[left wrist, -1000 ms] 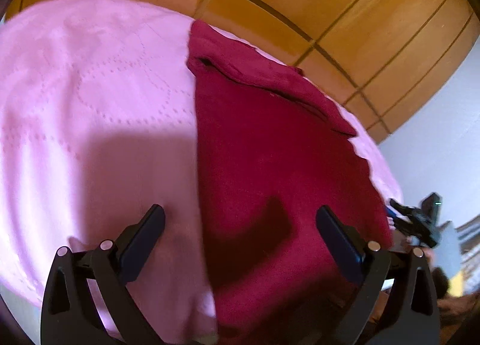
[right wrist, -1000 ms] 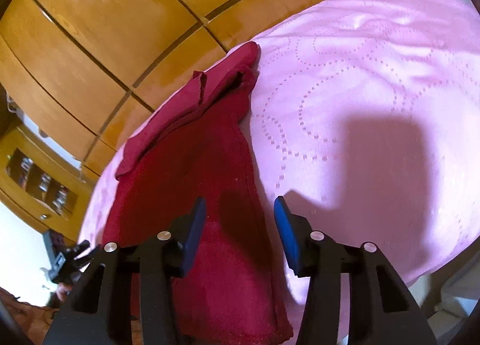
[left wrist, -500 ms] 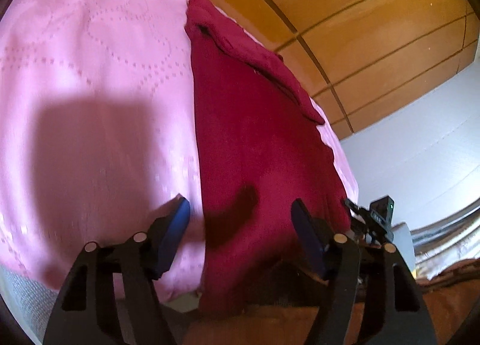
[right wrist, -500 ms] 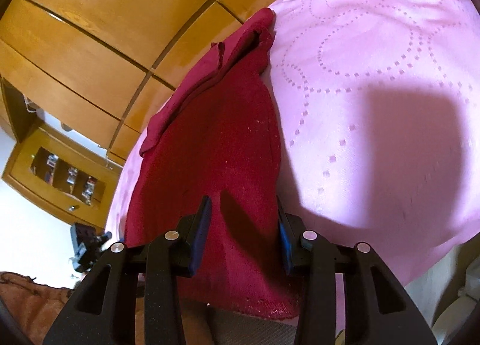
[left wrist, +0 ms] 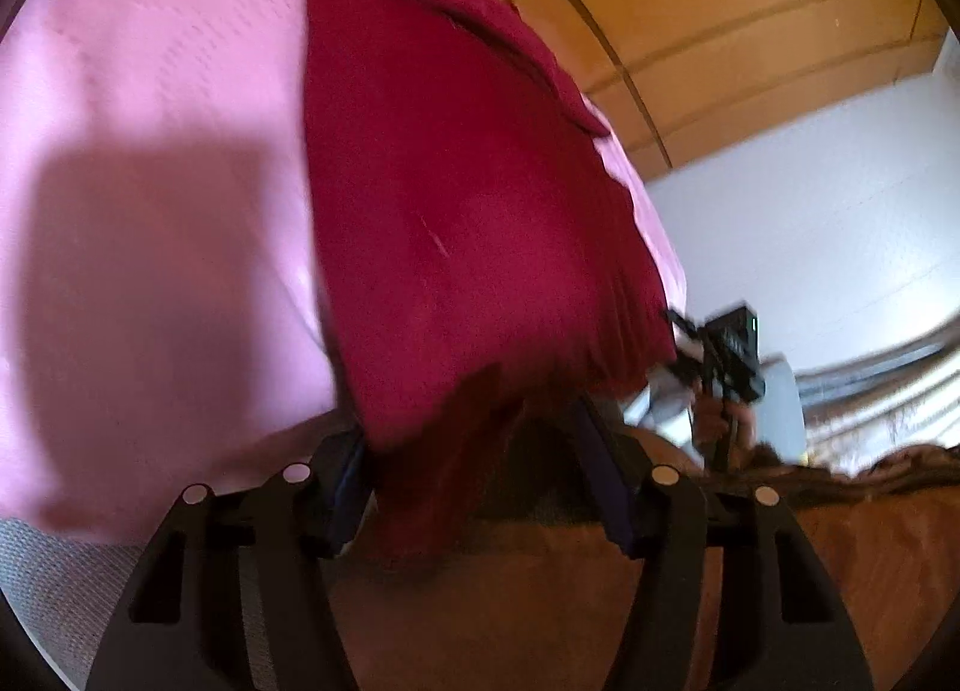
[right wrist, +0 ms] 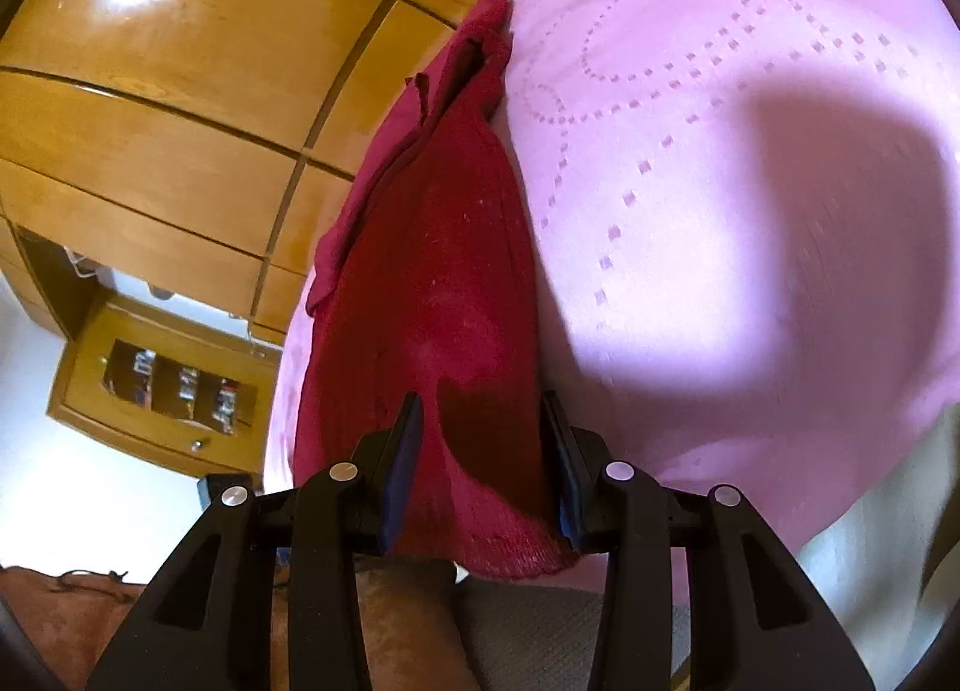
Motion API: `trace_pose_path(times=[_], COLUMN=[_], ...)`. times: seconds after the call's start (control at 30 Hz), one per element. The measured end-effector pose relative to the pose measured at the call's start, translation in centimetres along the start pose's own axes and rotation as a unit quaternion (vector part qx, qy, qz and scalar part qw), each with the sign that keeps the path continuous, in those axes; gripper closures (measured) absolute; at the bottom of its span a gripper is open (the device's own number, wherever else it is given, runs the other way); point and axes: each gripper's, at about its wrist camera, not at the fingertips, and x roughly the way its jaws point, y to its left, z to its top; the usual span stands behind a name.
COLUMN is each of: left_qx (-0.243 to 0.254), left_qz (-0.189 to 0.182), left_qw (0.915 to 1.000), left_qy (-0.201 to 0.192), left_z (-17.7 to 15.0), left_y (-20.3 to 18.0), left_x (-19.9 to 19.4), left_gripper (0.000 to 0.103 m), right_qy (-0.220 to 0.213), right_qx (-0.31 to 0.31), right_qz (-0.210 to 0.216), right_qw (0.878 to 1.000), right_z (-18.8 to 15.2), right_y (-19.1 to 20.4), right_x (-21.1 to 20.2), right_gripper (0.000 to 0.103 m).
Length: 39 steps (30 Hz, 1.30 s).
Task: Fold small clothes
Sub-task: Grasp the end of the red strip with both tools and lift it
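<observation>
I have my right gripper (right wrist: 480, 469) half-spread with the near hem of the red garment (right wrist: 444, 295) between its fingers, not yet pinched, and my left gripper (left wrist: 474, 463) wide around the other hem corner. Both straddle the bottom edge, I judge, to lift it together. The garment lies flat on the pink bedspread (right wrist: 720, 162), overhanging its near edge.

the red garment (left wrist: 468, 199) hides the left gripper (left wrist: 474, 451) fingertips; its hem is blurred.

The left gripper (left wrist: 474, 487) and the right gripper (right wrist: 480, 466) both have their fingers spread apart, pointing forward.
</observation>
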Motion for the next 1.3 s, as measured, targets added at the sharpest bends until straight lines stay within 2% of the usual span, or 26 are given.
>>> trace_pose_path(times=[0.07,0.1,0.13,0.17,0.2,0.27,0.3,0.37,0.53,0.67,0.87,1.07,1.2,1.3], left_qx=[0.008,0.008,0.006,0.005,0.006,0.023,0.04,0.054,0.051,0.055,0.072,0.077,0.065,0.064], left_qz=[-0.003,-0.004,-0.008,-0.008,-0.005,-0.003,-0.002,-0.001,-0.018,-0.021,-0.035,-0.049,-0.067,-0.074], left_qw=[0.9999,0.9999,0.9998,0.9998,0.9999,0.9996,0.9991,0.9985,0.9972,0.9942,0.9896,0.9842,0.9781,0.975], left_qy=[0.012,0.014,0.015,0.015,0.015,0.016,0.014,0.006,-0.053,-0.09,-0.119,-0.152,-0.186,-0.2], left_z=[0.0,0.1,0.3,0.5,0.7,0.9,0.9,1.2,1.6,1.7,1.8,1.1,0.5,0.4], left_y=[-0.5,-0.6,-0.8,-0.9,-1.3,-2.1,-2.8,-3.4,-3.8,-4.5,-6.1,-7.0,-6.8,-6.7], left_x=[0.8,1.0,1.4,1.5,1.8,2.0,1.9,1.2,-1.9,-3.9,-5.7,-7.9,-9.9,-10.3], left_gripper=[0.043,0.052,0.071,0.078,0.086,0.088,0.088,0.09,0.093,0.094,0.094,0.095,0.096,0.096], right_qy=[0.006,0.006,0.005,0.005,0.007,0.009,0.008,0.005,-0.002,-0.001,-0.009,-0.032,-0.07,-0.071], right_qx=[-0.009,-0.011,-0.013,-0.015,-0.019,-0.028,-0.025,-0.016,-0.018,-0.053,-0.114,-0.112,-0.111,-0.118], right_qz=[-0.002,-0.003,-0.005,-0.008,-0.011,-0.032,-0.031,-0.02,-0.003,0.002,0.047,0.101,0.164,0.17], right_qw=[1.0,1.0,1.0,1.0,1.0,0.999,0.999,1.0,1.0,0.999,0.992,0.988,0.978,0.976], right_z=[-0.1,-0.2,-0.2,-0.2,-0.3,-0.5,-0.4,-0.3,-0.1,-0.1,-0.8,-1.0,-1.4,-1.6], right_y=[0.1,0.1,0.2,0.2,0.3,0.6,0.5,0.3,0.7,2.0,5.1,6.1,6.1,6.6], right_x=[-0.1,-0.1,-0.1,-0.1,-0.1,0.1,0.1,0.0,-0.7,-1.5,-2.4,-3.4,-5.2,-5.4], right_gripper=[0.063,0.063,0.063,0.065,0.073,0.079,0.084,0.087,0.091,0.094,0.094,0.094,0.094,0.094])
